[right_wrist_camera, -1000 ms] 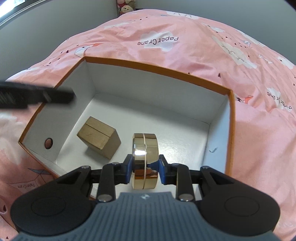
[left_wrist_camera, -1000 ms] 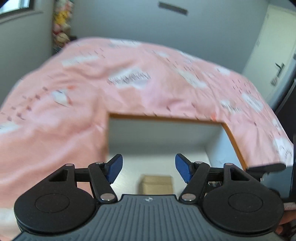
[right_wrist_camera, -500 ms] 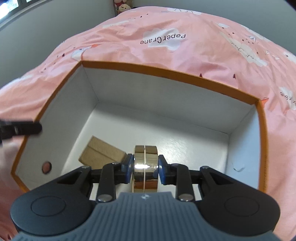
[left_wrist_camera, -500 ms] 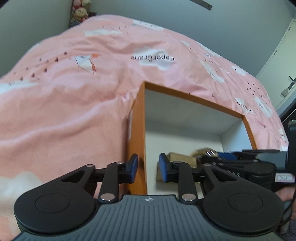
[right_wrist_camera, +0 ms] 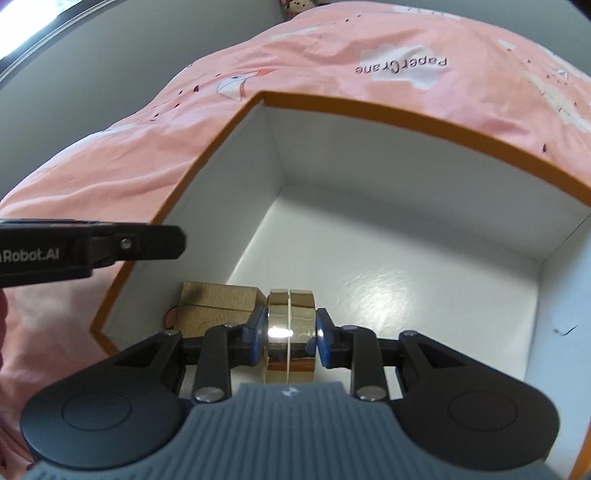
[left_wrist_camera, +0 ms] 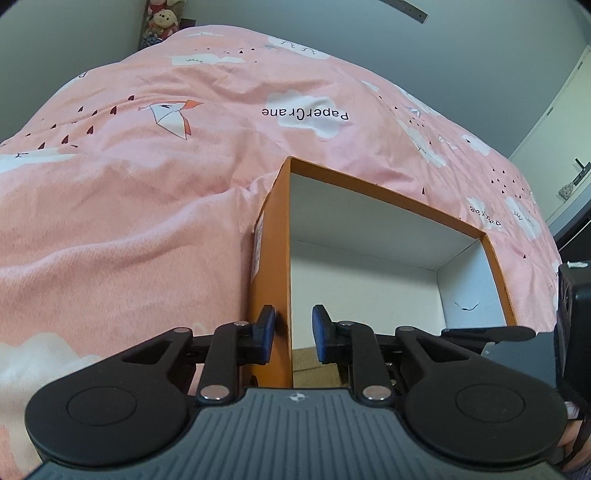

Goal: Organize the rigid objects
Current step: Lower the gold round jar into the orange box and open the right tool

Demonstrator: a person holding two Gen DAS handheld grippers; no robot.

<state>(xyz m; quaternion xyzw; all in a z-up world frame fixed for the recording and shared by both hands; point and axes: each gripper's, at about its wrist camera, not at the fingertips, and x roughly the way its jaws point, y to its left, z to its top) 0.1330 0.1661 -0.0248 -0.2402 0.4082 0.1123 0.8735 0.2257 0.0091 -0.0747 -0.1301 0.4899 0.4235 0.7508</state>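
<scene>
An orange box with white inside walls [right_wrist_camera: 236, 206] lies on the pink bed cover. My right gripper [right_wrist_camera: 290, 338] is shut on a round gold tin [right_wrist_camera: 290, 314], held on edge low inside the box. A brown wooden block [right_wrist_camera: 216, 302] rests on the box floor just left of the tin. My left gripper [left_wrist_camera: 293, 334] straddles the box's left wall [left_wrist_camera: 273, 258], one finger outside and one inside, with a small gap left on each side. Part of the block [left_wrist_camera: 314, 363] shows behind its right finger.
The pink "PaperCrane" bed cover [left_wrist_camera: 129, 192] surrounds the box. Grey walls stand behind, with soft toys [left_wrist_camera: 162, 20] at the far corner and a door [left_wrist_camera: 569, 155] at the right. The left gripper's finger [right_wrist_camera: 110, 245] crosses the right wrist view.
My left gripper has swung left onto the box's left wall and its jaws have narrowed around it. My right gripper has lowered the gold tin deeper into the box, beside the block.
</scene>
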